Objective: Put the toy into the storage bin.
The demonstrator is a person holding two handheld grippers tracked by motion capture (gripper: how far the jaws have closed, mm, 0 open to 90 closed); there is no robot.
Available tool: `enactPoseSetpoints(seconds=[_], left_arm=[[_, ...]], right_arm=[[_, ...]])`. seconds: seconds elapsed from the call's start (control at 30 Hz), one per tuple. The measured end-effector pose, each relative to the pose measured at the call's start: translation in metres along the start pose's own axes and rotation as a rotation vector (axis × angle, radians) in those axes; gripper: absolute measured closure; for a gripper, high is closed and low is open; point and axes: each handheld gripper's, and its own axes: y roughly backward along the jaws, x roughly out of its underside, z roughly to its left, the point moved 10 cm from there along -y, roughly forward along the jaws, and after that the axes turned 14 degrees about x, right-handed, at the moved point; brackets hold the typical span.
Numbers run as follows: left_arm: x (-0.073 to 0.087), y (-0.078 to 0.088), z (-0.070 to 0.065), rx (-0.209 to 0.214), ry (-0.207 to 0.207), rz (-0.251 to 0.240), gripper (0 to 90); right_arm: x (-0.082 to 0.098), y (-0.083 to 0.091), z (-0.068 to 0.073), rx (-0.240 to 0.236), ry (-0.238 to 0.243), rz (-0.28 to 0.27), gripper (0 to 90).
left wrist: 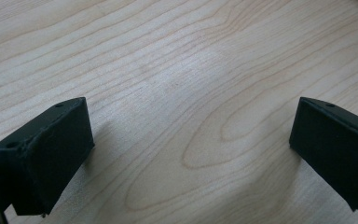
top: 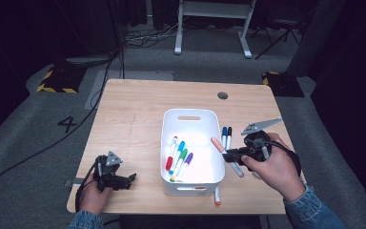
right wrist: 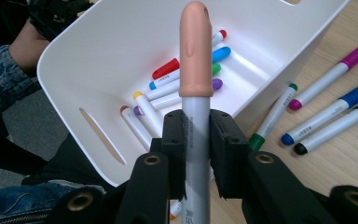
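Right tongs (right wrist: 196,154) clamp a grey marker (right wrist: 196,140) with a peach cap (right wrist: 196,51), its capped end aimed over the white bin (right wrist: 98,56), apparently ready to drop beside the markers already inside. Loose markers (right wrist: 326,112) lie on the table (top: 128,119) next to the bin. Left tongs (left wrist: 186,154) rest wide apart and empty over bare table.

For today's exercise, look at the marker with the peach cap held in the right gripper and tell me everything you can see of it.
The peach-capped marker has a smooth grey-white barrel, plastic by the look, with small print along it, and a rounded, glossy peach cap that is on. The right gripper is shut on its barrel just below the cap, black fingers pressing both sides. It is lifted off the table, cap pointing toward the white bin, over its right rim.
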Motion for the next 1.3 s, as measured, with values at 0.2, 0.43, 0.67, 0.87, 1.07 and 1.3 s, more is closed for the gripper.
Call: enactPoseSetpoints(seconds=[0.2, 0.43, 0.67, 0.87, 1.07, 1.3], left_arm=[[0.000, 0.000, 0.000, 0.000, 0.000, 0.000, 0.0], [0.000, 0.000, 0.000, 0.000, 0.000, -0.001, 0.0], [0.000, 0.000, 0.000, 0.000, 0.000, -0.001, 0.0], [0.000, 0.000, 0.000, 0.001, 0.001, -0.001, 0.0], [0.000, 0.000, 0.000, 0.000, 0.000, -0.001, 0.0], [0.000, 0.000, 0.000, 0.000, 0.001, -0.001, 0.0]], right_arm=[[-0.008, -0.001, 0.012, -0.019, 0.024, -0.004, 77.3], [-0.017, -0.005, 0.026, -0.043, 0.045, -0.019, 77.4], [-0.026, -0.010, 0.039, -0.069, 0.058, -0.031, 77.3], [-0.029, -0.019, 0.047, -0.083, 0.076, -0.024, 77.3], [-0.022, -0.028, 0.048, -0.075, 0.086, 0.016, 77.4], [-0.016, -0.037, 0.053, -0.072, 0.115, 0.042, 77.4]])
